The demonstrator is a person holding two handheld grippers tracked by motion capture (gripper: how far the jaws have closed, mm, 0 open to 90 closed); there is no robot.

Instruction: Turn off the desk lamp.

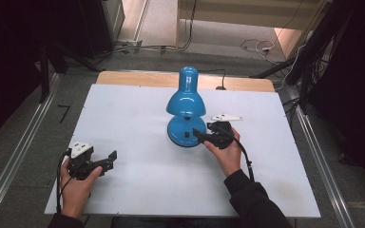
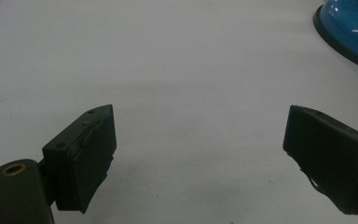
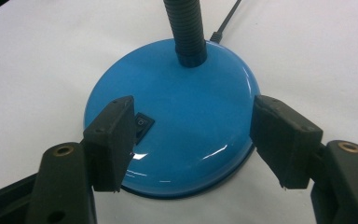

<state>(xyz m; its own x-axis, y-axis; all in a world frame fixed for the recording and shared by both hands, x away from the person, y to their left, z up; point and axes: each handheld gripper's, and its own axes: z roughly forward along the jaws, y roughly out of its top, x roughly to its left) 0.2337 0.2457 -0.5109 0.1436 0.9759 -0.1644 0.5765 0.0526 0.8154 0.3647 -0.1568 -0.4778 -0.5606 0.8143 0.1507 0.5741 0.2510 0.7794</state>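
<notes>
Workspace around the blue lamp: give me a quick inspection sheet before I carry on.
Surface: white rectangular board on a wooden table top, flat and bare around the lamp.
Job's things: glossy blue metal desk lamp, upright; black rocker switch on its round base.
Clutter: nothing seen.
Grippers: right claw open, jaws either side of the base, above it, not gripping; left claw open over bare board, holding nothing.
Cables: black lamp cord runs off the far edge; a black cable trails from the right claw.
Surroundings: grey carpet, metal floor rails, loose wires beyond the table.
</notes>
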